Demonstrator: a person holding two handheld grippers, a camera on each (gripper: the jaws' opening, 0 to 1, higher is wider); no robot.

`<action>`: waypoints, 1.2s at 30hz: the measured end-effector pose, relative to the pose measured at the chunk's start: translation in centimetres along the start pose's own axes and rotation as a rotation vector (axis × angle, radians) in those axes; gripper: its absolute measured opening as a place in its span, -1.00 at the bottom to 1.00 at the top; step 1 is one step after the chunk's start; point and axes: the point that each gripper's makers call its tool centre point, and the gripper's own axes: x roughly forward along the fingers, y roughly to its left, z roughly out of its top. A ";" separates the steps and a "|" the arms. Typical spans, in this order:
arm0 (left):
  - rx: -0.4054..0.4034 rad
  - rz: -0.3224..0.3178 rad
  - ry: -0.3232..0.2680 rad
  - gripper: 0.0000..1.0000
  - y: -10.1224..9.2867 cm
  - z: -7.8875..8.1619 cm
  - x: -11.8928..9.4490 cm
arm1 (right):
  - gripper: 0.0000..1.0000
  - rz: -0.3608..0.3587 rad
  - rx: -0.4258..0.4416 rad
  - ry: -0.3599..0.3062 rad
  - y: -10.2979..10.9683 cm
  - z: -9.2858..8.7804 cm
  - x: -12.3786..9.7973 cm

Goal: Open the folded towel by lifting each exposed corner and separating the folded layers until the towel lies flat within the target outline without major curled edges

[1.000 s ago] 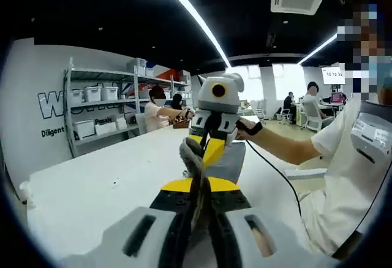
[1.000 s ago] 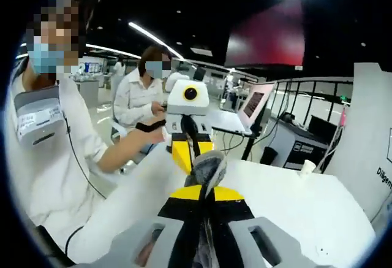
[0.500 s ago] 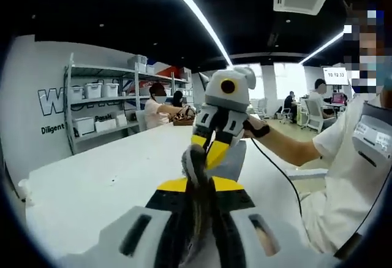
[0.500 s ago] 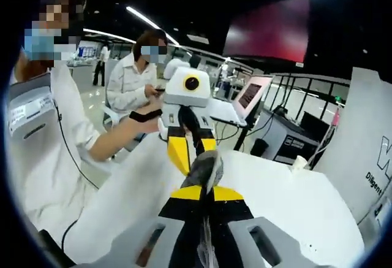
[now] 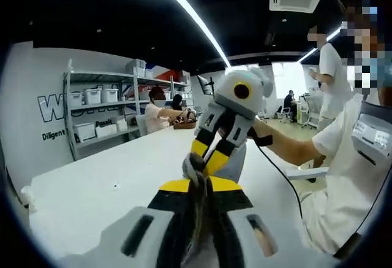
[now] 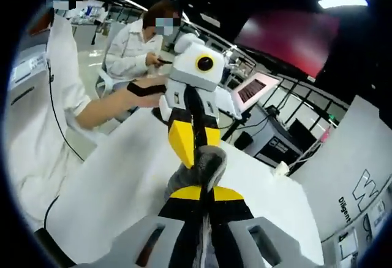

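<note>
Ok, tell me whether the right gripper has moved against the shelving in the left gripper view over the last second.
Yes. The right gripper has tilted and its head has shifted rightward and slightly up, away from the shelving, which stayed put. It holds the grey towel.

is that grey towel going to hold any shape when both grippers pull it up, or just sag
Probably sag: the towel bunches into soft folds where the right gripper pinches it, and it wrinkles at the left gripper too. It looks light, since thin jaws hold it above the white table. The fuzzy surface likely resists slipping.
</note>
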 end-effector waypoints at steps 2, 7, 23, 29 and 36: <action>0.050 0.009 0.003 -0.71 0.1 0.1 0.0 | -1.00 0.009 -0.006 0.021 0.4 -0.2 0.1; 0.054 0.002 -0.008 -0.58 -0.8 0.8 0.6 | -1.00 0.011 -0.078 0.112 0.9 -0.6 0.6; 0.150 -0.017 0.048 -0.96 -1.4 0.3 0.3 | -1.00 0.026 -0.109 0.070 1.5 0.0 0.7; 0.185 -0.007 0.059 -0.97 -1.6 0.4 0.3 | -0.96 0.076 -0.012 0.028 1.6 -0.9 1.2; 0.192 -0.006 0.005 -0.97 -1.8 1.7 -0.1 | -0.85 0.068 0.025 0.084 1.2 -3.1 1.7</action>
